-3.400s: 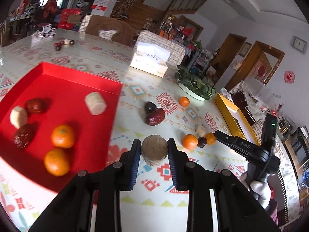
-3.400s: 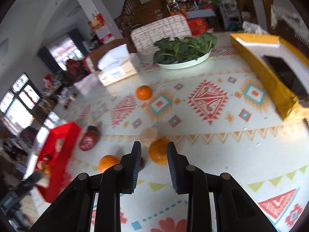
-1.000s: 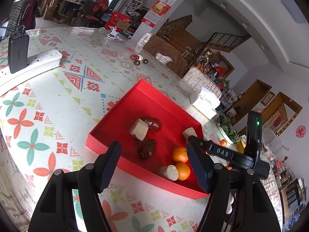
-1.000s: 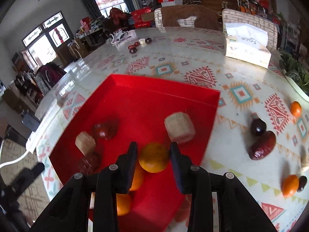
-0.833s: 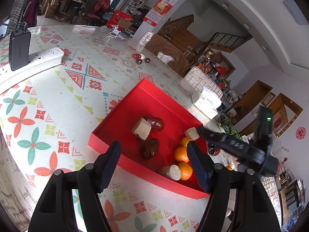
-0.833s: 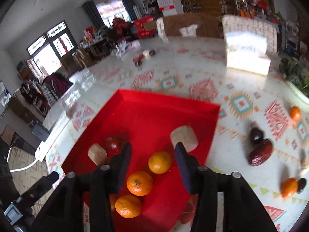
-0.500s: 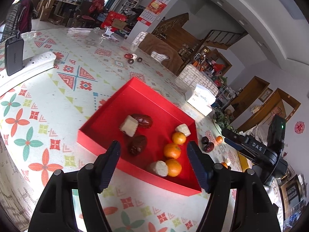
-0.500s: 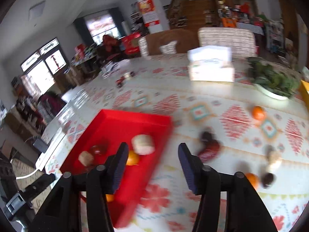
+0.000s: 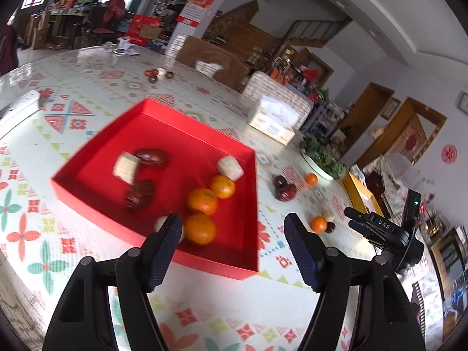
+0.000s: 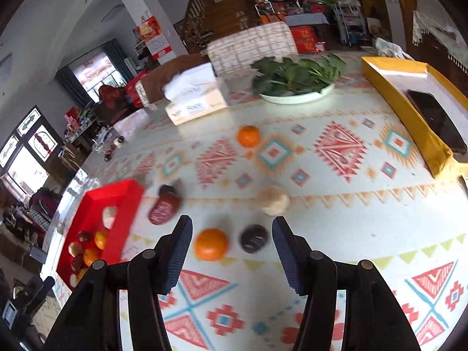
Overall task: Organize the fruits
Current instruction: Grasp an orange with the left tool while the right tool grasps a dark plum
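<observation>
Covering the whole work surface: a patterned tablecloth (image 9: 87, 111) on the table, with the red tray (image 9: 163, 134) as landmark.

Red tray holds three oranges (image 9: 202, 201) clustered toward its near right corner, two dark red dates (image 9: 152, 158), and three pale cream chunks (image 9: 125, 167); one chunk sits at the near wall, partly hidden behind the left gripper's finger.

Right of the tray, well apart: yellow box (image 10: 409, 111), white plate of greens (image 10: 295, 95) and tissue box (image 10: 196, 99) farther back.

Loose fruit right of the tray, on the cloth: a red date (image 10: 164, 204) with a dark plum just behind it, closest to the tray wall; a lone orange (image 10: 248, 136) farther back; a pale chunk (image 10: 273, 200), blurred; then an orange (image 10: 211, 244) and dark plum (image 10: 254, 238) side by side.

Left gripper (image 9: 232, 244): jaws wide apart, nothing between the pads, hanging over the tray's near right corner, touching nothing.

Right gripper (image 10: 232, 245): jaws apart, empty, pads clear of everything. Orange and dark plum show in the gap between the fingers, both still lying on the cloth.
</observation>
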A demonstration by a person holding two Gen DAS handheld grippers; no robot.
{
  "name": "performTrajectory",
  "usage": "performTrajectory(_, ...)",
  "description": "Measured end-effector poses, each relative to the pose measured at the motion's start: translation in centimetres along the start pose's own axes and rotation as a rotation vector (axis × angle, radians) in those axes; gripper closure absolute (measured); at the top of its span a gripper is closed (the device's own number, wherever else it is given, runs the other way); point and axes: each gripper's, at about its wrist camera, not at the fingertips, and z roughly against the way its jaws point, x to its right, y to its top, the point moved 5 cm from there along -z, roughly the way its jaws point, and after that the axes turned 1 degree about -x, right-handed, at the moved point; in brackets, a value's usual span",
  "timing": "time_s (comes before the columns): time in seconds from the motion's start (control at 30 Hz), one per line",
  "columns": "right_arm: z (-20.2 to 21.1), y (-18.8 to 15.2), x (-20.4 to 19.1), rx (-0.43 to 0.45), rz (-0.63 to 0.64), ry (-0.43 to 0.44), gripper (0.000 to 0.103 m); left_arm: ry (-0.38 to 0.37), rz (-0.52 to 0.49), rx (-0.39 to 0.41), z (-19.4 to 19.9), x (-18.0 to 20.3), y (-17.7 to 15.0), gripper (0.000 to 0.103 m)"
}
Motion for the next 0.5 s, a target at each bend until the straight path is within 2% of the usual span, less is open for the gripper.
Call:
performTrajectory(0.3, -1.7, -1.1, 0.9, -0.039, 0.058, -0.010, 0.041, -0.009, -0.086, -0.064, -2.2, 3.8, -1.4, 0.031)
performTrajectory(0.4, -2.6, -1.0, 1.0, -0.047, 0.095, -0.058, 0.042, -0.014, -0.120, -0.075, -2.8, 5.0, -1.6, 0.031)
performTrajectory(0.43, -2.8, -1.0, 1.1, -0.052, 0.116, -0.073, 0.046, -0.015, -0.134, -0.080, -3.1, 5.4, -1.8, 0.031)
performTrajectory(0.47, -3.0, -1.1, 1.0, -0.058, 0.142, -0.087, 0.057, -0.016, -0.144, -0.084, -3.4, 5.8, -1.8, 0.031)
performTrajectory(0.5, -3.2, -1.3, 1.0, -0.062, 0.161, -0.095, 0.061, -0.018, -0.156, -0.089, -3.6, 6.2, -1.9, 0.031)
